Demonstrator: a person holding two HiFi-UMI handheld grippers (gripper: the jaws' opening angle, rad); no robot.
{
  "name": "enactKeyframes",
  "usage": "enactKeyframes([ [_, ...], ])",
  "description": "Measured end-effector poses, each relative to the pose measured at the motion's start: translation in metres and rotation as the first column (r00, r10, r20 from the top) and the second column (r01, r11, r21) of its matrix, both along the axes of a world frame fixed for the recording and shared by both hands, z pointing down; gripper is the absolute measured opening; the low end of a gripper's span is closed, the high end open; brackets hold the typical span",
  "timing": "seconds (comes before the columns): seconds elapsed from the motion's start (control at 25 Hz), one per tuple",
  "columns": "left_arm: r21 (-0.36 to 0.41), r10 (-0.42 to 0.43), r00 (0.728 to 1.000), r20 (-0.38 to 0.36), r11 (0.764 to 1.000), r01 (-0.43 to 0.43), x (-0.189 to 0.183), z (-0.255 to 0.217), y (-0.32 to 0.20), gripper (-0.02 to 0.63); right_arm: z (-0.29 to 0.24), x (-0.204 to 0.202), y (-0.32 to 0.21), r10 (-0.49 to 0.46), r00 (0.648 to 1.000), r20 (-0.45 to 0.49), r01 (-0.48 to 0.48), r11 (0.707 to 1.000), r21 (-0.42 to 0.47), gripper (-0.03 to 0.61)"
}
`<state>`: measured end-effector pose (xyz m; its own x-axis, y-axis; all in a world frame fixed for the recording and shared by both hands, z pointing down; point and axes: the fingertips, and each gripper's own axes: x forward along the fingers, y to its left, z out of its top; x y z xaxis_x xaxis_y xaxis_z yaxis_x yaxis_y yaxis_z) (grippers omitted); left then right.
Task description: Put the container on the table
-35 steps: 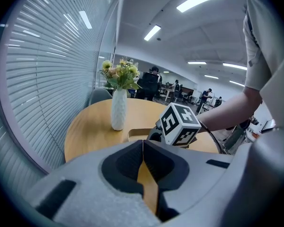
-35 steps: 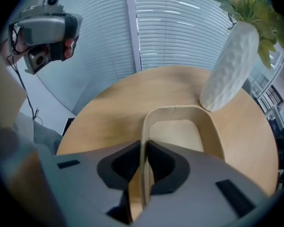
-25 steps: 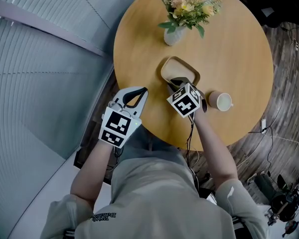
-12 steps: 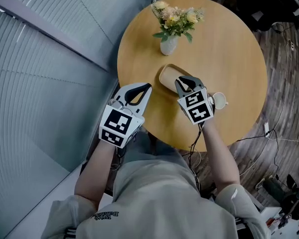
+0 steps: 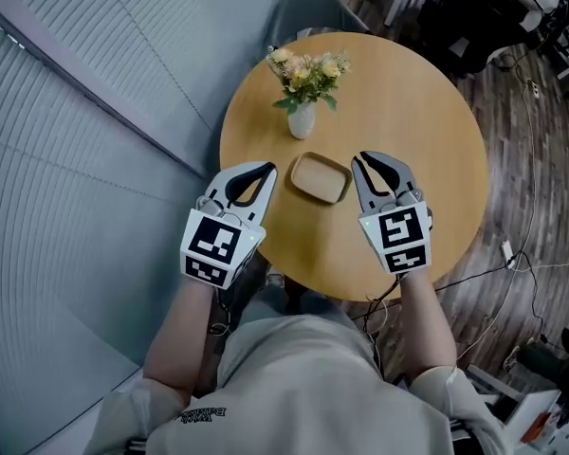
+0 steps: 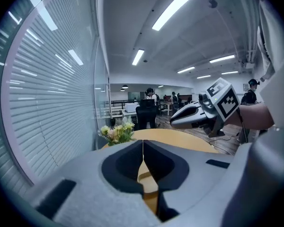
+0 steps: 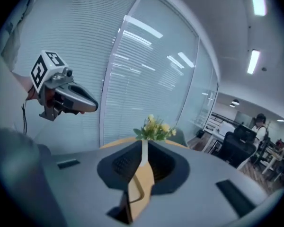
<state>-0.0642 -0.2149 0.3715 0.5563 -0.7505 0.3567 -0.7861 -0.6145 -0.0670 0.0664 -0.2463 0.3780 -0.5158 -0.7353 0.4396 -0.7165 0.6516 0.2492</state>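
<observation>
One seemingly empty container (image 5: 320, 178) on table (image 5: 417, 112).

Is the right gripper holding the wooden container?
No, the container lies on the table, apart from the right gripper, whose jaws are together.

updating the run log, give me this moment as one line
container: flat on table, not gripped | left gripper: shut, empty, left of container | right gripper: shut, empty, right of container | flower vase: beyond container

Right gripper (image 5: 368, 162) now off the container (image 5: 320, 177), withdrawn alongside.
</observation>
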Motion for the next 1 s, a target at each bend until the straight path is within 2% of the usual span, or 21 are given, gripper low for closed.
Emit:
enactKeyframes([
  [0.12,0.056,0.019,0.998,0.066,0.998,-0.022,0.005,-0.02,-0.002,0.021,-0.045,0.017,0.004,0.041,0.998,0.04,-0.045,0.994,0.1,0.04],
  [0.2,0.099,0.031,0.995,0.095,0.994,-0.041,0.009,-0.036,-0.002,0.023,-0.073,0.023,0.011,0.044,0.995,0.087,-0.055,0.99,0.13,0.04],
  [0.32,0.169,0.046,0.996,0.08,0.984,-0.059,0.017,-0.065,-0.001,0.021,-0.106,0.034,0.024,0.046,0.986,0.159,-0.068,0.988,0.136,0.04],
  [0.56,0.294,0.075,0.996,0.043,0.952,-0.084,0.035,-0.121,0.006,0.021,-0.156,0.062,0.049,0.084,0.982,0.167,-0.124,0.962,0.245,0.04],
  [0.76,0.34,0.123,0.992,0.0,0.933,-0.116,0.05,-0.165,0.028,0.021,-0.195,0.083,0.079,0.108,0.958,0.267,-0.187,0.937,0.294,0.04],
  [0.88,0.375,0.157,0.987,0.03,0.914,-0.157,0.059,-0.181,0.044,0.021,-0.216,0.093,0.094,0.132,0.952,0.278,-0.224,0.917,0.332,0.04],
  [1.0,0.389,0.166,0.984,0.069,0.903,-0.18,0.063,-0.184,0.054,0.021,-0.222,0.098,0.105,0.132,0.948,0.288,-0.23,0.912,0.339,0.04],
])
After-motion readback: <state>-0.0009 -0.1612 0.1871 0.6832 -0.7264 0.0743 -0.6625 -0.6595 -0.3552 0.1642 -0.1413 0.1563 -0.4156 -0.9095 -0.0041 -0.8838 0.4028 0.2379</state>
